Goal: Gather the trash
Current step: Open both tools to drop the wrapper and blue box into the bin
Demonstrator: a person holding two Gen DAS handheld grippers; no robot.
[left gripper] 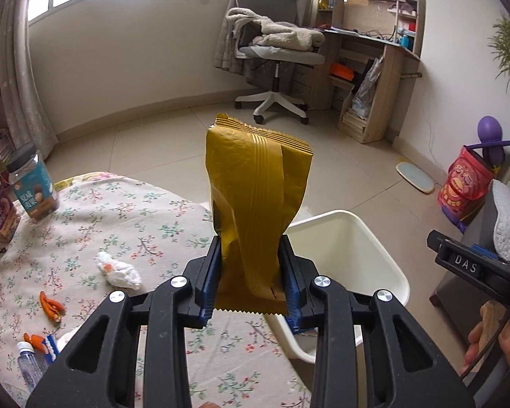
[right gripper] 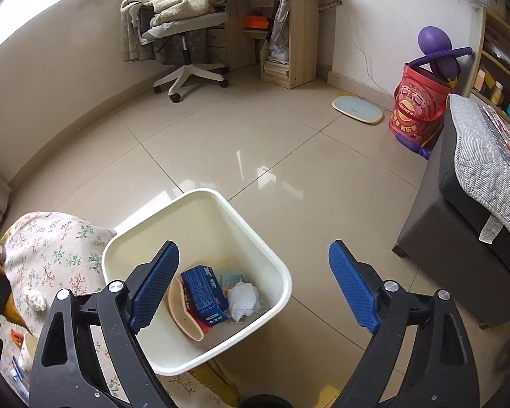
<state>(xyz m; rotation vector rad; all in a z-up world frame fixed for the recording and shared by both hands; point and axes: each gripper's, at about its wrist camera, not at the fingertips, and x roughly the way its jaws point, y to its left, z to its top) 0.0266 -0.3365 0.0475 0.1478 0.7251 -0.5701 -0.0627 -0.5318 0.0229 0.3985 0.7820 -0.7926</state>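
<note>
Tiled bedroom floor, white bin (right gripper: 200, 231): left tongs (left gripper: 251, 272) clamping yellow wrapper (left gripper: 255, 190), right tongs (right gripper: 251, 285) spread empty; best released squarely over the opening.

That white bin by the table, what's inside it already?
The white bin holds a blue carton, crumpled white paper and a tan curved piece. Whatever lies beneath these is covered.

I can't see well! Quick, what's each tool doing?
Left tool: closed on the crinkly mustard-yellow snack packet.
Right tool: open, holding nothing.
</note>
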